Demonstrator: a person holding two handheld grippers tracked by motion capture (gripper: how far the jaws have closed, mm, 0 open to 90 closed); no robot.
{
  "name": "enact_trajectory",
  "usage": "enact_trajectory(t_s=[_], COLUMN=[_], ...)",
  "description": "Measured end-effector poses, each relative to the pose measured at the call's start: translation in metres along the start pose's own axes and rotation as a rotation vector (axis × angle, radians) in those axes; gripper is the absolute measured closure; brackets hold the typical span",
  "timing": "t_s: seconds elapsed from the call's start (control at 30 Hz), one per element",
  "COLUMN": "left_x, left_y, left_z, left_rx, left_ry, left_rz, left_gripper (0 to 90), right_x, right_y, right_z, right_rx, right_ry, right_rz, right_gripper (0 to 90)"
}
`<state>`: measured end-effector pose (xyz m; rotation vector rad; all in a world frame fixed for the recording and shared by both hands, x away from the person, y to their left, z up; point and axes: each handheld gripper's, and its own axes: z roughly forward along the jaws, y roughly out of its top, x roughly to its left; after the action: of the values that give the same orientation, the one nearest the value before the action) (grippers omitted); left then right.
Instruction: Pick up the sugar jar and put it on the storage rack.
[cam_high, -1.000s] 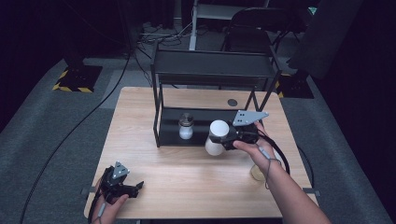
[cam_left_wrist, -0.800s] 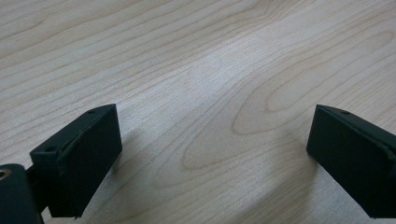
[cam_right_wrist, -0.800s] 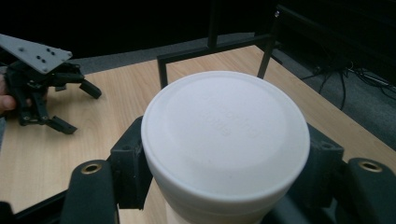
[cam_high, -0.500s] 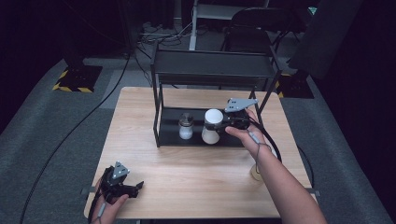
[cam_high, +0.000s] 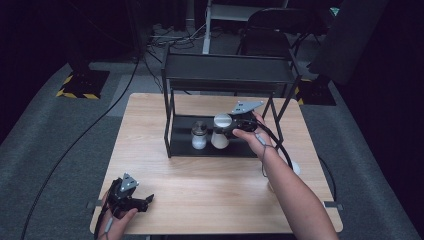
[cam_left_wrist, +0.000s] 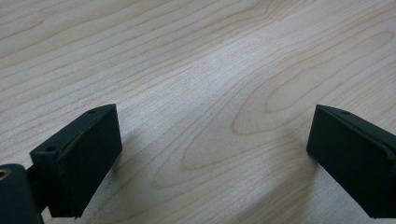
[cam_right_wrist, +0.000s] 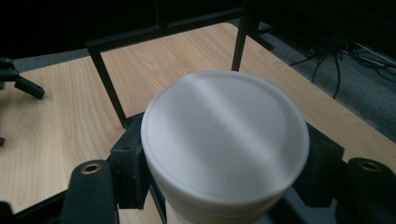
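Looks like a dim lab or studio. Light wooden table (cam_high: 165, 150) on grey carpet (cam_high: 55, 135), loose black cables (cam_high: 165, 37), yellow-black hazard-striped base plate (cam_high: 80, 85).

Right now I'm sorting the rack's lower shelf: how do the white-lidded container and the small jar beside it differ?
The white-lidded container is taller and wider than the small jar. Its lid is white; the jar's cap looks dark and metallic. The right hand-held gripper is clamped on the container, while the jar stands free. Both sit upright on the black rack, and both have pale bodies.
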<state>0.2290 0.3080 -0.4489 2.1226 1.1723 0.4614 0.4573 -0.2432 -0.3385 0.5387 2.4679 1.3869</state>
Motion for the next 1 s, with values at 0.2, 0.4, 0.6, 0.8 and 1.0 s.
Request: enact_trajectory(t_s=[0.2, 0.4, 0.6, 0.8, 1.0], left_x=[0.0, 0.0, 0.0, 0.0, 0.0], left_y=[0.0, 0.0, 0.0, 0.0, 0.0], left_z=[0.0, 0.0, 0.0, 0.0, 0.0], left_rx=[0.001, 0.001, 0.0, 0.0, 0.0], left_ry=[0.001, 0.0, 0.001, 0.0, 0.0], left_rz=[0.0, -0.001, 0.001, 0.001, 0.001], left_gripper=[3.2, 3.2, 3.2, 3.2, 3.2], right_x=[-0.006, -0.01, -0.013, -0.013, -0.015], right_y=[-0.004, -0.008, -0.011, -0.014, -0.017], right_z=[0.011, 0.018, 0.024, 0.03, 0.034], right_rx=[0.014, 0.031, 0.039, 0.044, 0.05], right_ry=[0.0, -0.004, 0.0, 0.002, 0.002], right_rz=[0.003, 0.004, 0.011, 0.017, 0.027], right_gripper=[33.6, 33.6, 33.6, 33.6, 33.6])
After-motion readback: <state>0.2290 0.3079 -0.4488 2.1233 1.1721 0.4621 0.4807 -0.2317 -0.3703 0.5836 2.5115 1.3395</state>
